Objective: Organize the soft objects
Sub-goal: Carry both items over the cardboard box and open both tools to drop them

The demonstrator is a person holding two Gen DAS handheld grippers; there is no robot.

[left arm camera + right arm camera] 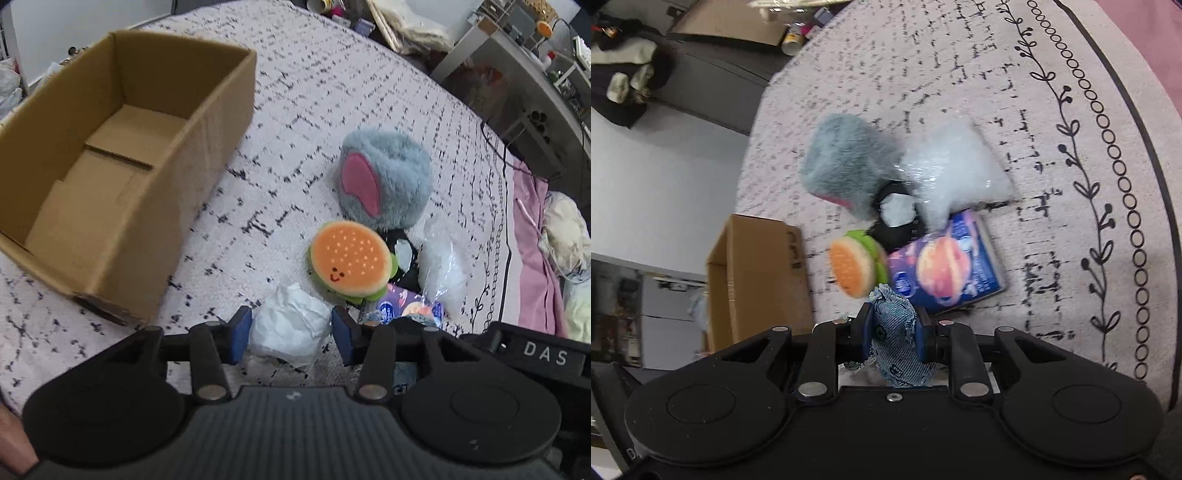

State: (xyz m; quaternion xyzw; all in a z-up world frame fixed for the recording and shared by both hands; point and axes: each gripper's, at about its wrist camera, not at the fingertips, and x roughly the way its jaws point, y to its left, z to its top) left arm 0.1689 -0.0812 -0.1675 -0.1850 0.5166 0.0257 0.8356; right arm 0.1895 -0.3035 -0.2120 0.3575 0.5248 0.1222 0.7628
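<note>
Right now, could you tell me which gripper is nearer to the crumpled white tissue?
Left. The left gripper has the crumpled white tissue between its fingers. The right gripper is shut on a denim pouch; no tissue shows there.

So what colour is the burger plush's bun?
Orange, with pale speckles, on the burger plush; clearest in the left wrist view.

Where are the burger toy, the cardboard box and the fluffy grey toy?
burger toy (349,258), left wrist view, bun top.
box (207,122), left wrist view, outer side wall.
grey toy (399,173), left wrist view, furry body.
</note>
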